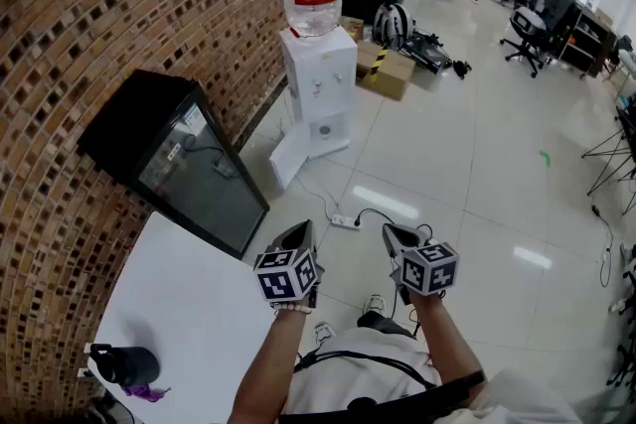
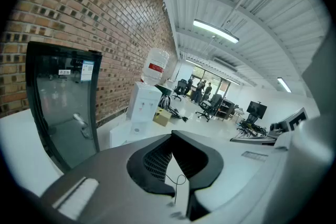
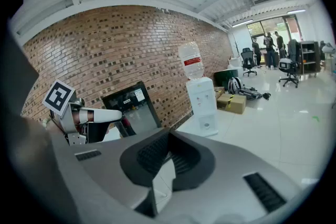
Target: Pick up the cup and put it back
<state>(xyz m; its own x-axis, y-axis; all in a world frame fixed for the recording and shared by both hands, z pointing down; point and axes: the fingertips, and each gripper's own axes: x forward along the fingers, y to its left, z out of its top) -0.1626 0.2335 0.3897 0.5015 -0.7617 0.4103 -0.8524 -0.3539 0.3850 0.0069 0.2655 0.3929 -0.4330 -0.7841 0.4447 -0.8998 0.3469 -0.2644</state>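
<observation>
The dark cup point(image 1: 129, 364) is on the white bench point(image 1: 189, 303), at its near left corner. The left hand-held gripper point(image 1: 300, 231) and the right hand-held gripper point(image 1: 399, 235) are both shut and hold nothing. The cup lies left of them and nearer. I think the left one is closer.

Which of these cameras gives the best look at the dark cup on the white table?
The head view. The dark cup stands on the white table at the picture's lower left, unblocked. The left gripper view and right gripper view face the room and show nothing of it.
</observation>
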